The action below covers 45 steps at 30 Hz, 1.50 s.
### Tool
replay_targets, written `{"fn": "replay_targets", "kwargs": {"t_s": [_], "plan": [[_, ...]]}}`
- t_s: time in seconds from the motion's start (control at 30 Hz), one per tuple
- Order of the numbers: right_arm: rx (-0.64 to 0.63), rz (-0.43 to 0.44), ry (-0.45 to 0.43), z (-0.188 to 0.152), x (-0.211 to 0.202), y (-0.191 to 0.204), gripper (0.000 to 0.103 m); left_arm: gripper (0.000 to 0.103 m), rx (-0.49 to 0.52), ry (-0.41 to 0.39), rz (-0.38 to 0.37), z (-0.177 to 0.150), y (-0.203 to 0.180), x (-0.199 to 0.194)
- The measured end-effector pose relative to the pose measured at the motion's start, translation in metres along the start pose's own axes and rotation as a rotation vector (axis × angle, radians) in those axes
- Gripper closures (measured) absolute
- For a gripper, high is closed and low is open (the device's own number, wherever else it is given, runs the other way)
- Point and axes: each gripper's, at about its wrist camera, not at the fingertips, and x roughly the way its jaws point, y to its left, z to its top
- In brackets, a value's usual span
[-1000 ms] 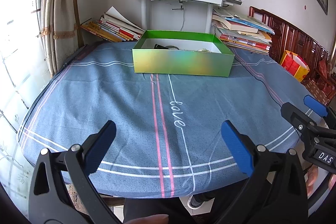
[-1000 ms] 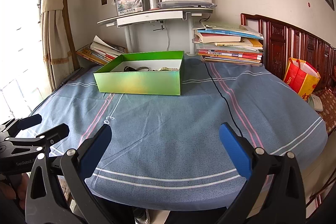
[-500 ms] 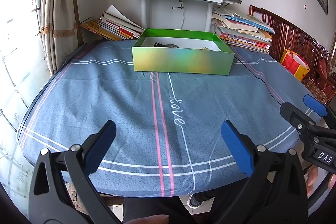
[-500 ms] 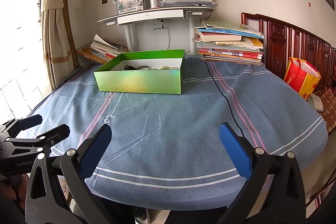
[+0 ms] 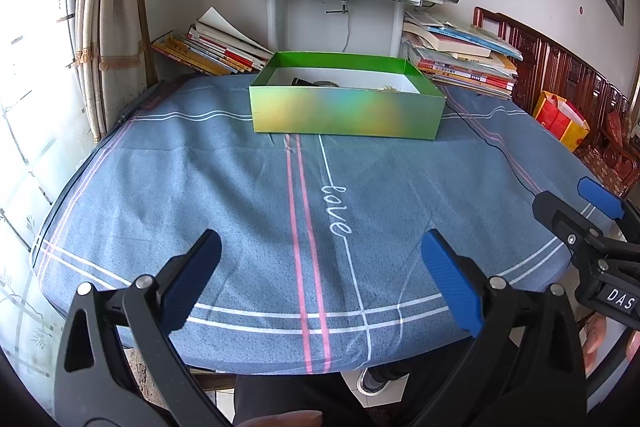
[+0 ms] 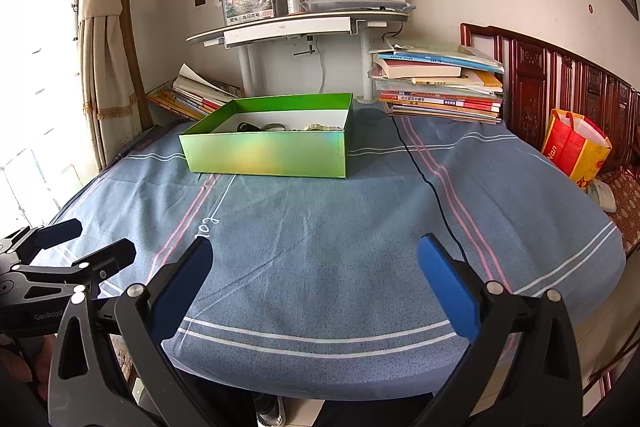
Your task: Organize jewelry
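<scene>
A shiny green open box (image 5: pixel 347 115) stands at the far middle of the table; it also shows in the right wrist view (image 6: pixel 265 155). Inside lie jewelry pieces: a dark item (image 6: pixel 247 126), a ring-shaped piece (image 6: pixel 274 126) and a pale gold piece (image 6: pixel 316 126), partly hidden by the box wall. My left gripper (image 5: pixel 320 259) is open and empty over the near table edge. My right gripper (image 6: pixel 314 265) is open and empty, also near the front edge. Each gripper shows in the other's view, the right one (image 5: pixel 592 215) and the left one (image 6: pixel 76 243).
A blue cloth (image 5: pixel 240 195) with pink and white stripes covers the table. A black cable (image 6: pixel 424 179) runs across its right side. Book stacks (image 6: pixel 438 87) and a white shelf stand (image 6: pixel 300 27) sit behind the box. A red-yellow bag (image 6: pixel 576 147) is at right.
Both views have risen and tilted slightly, so the box sits a little lower in frame. Both grippers stay open and empty.
</scene>
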Motion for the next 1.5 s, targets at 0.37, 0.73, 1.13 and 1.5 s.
{"fn": "replay_targets", "kwargs": {"t_s": [0.37,0.73,1.13,1.5], "plan": [[0.0,-0.001,0.002,-0.0001,0.001,0.0004,0.003,0.004,-0.003,-0.004,0.0,-0.0001,0.0001,0.0],[-0.001,0.0,0.005,-0.0004,0.0013,0.0004,0.003,0.004,-0.001,-0.016,0.014,-0.0011,0.0,-0.0011],[-0.003,-0.001,0.004,-0.0008,0.0014,-0.0009,0.003,0.004,-0.001,-0.024,0.009,-0.0016,-0.0003,-0.0018],[-0.002,0.002,0.007,-0.0008,0.002,-0.0022,0.003,0.004,-0.013,-0.031,0.053,-0.0027,-0.0003,-0.0023]]}}
